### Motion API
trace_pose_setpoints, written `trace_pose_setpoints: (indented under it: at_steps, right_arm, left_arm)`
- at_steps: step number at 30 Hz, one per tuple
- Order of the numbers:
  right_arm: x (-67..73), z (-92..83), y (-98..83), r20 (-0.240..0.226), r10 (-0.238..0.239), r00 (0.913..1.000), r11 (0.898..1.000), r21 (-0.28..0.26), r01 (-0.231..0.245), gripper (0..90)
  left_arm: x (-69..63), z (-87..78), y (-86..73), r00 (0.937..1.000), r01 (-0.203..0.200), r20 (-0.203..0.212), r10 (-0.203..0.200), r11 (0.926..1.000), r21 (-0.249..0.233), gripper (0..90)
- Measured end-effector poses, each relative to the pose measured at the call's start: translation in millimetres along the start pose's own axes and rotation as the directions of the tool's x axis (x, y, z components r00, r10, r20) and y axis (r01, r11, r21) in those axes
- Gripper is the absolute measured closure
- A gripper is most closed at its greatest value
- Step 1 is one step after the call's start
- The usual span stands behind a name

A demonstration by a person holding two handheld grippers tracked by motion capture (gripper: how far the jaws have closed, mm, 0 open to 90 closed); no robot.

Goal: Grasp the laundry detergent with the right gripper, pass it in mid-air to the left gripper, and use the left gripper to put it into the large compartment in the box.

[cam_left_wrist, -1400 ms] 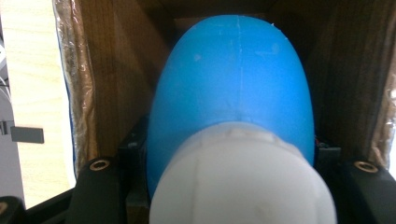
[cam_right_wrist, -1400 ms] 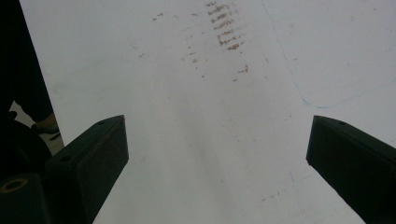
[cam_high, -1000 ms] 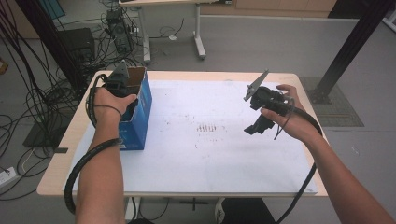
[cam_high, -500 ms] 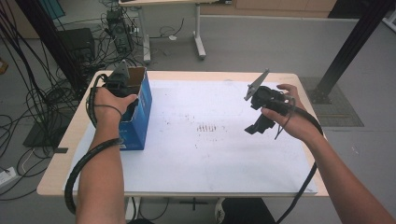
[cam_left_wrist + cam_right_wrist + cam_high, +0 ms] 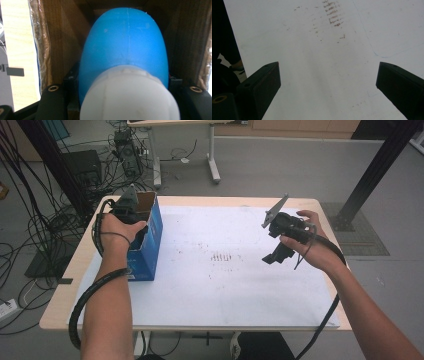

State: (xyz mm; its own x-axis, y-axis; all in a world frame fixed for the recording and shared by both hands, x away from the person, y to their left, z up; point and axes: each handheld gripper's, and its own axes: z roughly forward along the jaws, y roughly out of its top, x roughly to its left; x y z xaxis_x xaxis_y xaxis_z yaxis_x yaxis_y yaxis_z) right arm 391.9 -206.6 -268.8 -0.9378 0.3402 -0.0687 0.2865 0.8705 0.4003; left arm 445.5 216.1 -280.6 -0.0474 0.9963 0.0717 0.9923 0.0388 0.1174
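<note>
A blue cardboard box (image 5: 151, 239) with an open top stands at the table's left side. My left gripper (image 5: 129, 209) points down into it. In the left gripper view the box's brown inner walls (image 5: 60, 42) surround a smooth blue rounded object (image 5: 125, 42) with a white rounded end (image 5: 128, 97). My left gripper (image 5: 125, 87) is shut on this object, a black jaw on each side of it. My right gripper (image 5: 276, 255) hovers over the table's right part, open, with nothing between its jaws (image 5: 328, 80) but the white table sheet (image 5: 312, 50).
The white sheet (image 5: 225, 290) covers most of the wooden table and has dark scuff marks (image 5: 225, 256) near its middle. Cables (image 5: 30, 235) lie on the floor at the left. A second table's leg (image 5: 212, 155) stands behind, a black post (image 5: 372, 175) at the right.
</note>
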Motion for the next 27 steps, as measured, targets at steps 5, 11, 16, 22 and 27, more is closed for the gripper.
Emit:
trace_pose_setpoints:
  at_steps: [5, 11, 16, 22, 27]
  right_arm:
    - [0.5, -0.1, 0.8, 0.0, -0.003, 1.0, 1.0, 0.001, 0.003, 5.6]
    - [0.8, -0.4, 0.8, 0.001, -0.003, 1.0, 1.0, -0.002, 0.003, 5.5]
    - [0.8, -0.8, 0.1, 0.001, -0.002, 1.0, 1.0, -0.003, 0.002, 5.5]
    - [1.0, -1.3, -0.5, 0.003, -0.002, 1.0, 1.0, -0.004, 0.002, 5.5]
    - [1.5, -0.5, -0.4, 0.001, -0.001, 1.0, 1.0, -0.004, 0.001, 5.6]
  left_arm:
    - [1.1, -0.7, -0.4, 1.0, 0.002, -0.002, -0.002, 1.0, -0.001, 36.6]
    - [1.2, -0.9, -0.9, 1.0, 0.003, 0.0, -0.003, 1.0, -0.003, 36.0]
    - [0.8, -1.2, -1.0, 1.0, 0.003, -0.002, -0.003, 1.0, -0.005, 36.1]
    - [0.6, -0.9, -1.2, 1.0, 0.003, -0.001, -0.003, 1.0, -0.005, 35.4]
    - [3.5, -1.2, -2.8, 1.0, 0.007, 0.005, -0.007, 1.0, -0.004, 30.5]
